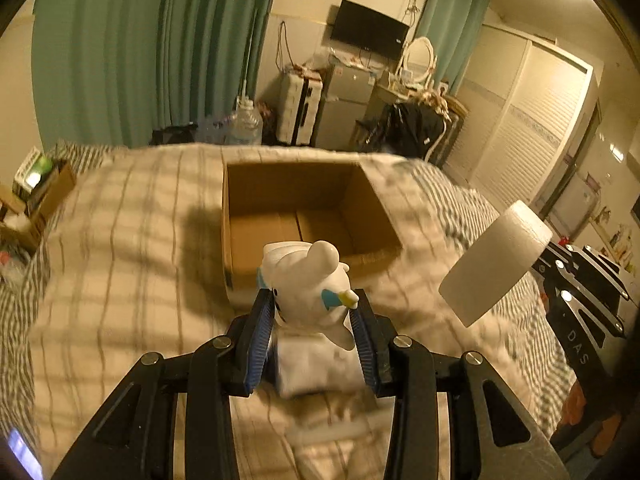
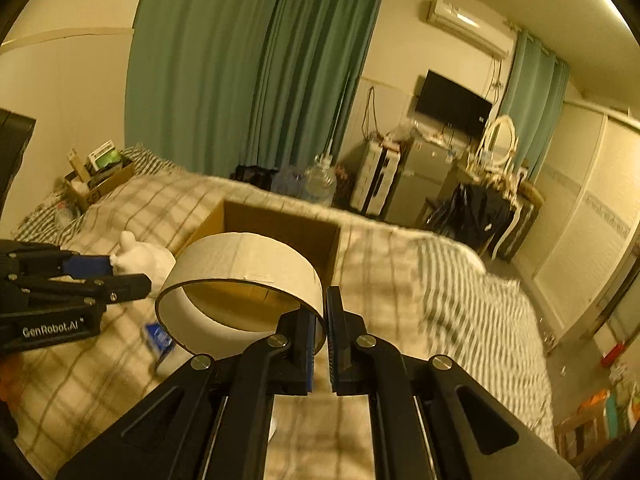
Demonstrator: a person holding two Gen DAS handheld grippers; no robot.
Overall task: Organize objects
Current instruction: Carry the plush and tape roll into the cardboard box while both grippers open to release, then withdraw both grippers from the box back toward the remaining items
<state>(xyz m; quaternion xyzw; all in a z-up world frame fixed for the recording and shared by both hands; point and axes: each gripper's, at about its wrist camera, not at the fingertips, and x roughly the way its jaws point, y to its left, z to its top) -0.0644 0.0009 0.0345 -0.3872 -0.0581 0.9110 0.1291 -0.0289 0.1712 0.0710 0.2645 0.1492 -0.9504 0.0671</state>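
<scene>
My left gripper [image 1: 314, 308] is shut on a white toy figure [image 1: 310, 284] with blue and yellow marks, held above the bed just in front of an open, empty cardboard box [image 1: 308, 216]. My right gripper [image 2: 325, 312] is shut on the wall of a wide white tape roll [image 2: 240, 280], held above the bed near the box [image 2: 280, 220]. The roll also shows in the left wrist view [image 1: 494, 260] at the right. The left gripper and toy [image 2: 140, 258] show at the left of the right wrist view.
A checked blanket [image 1: 120, 260] covers the bed. A white and blue object [image 2: 160, 340] lies on it below the roll. A small box of items [image 2: 96, 180] sits at the bed's far left corner. Furniture, a water jug [image 1: 244, 120] and curtains stand beyond.
</scene>
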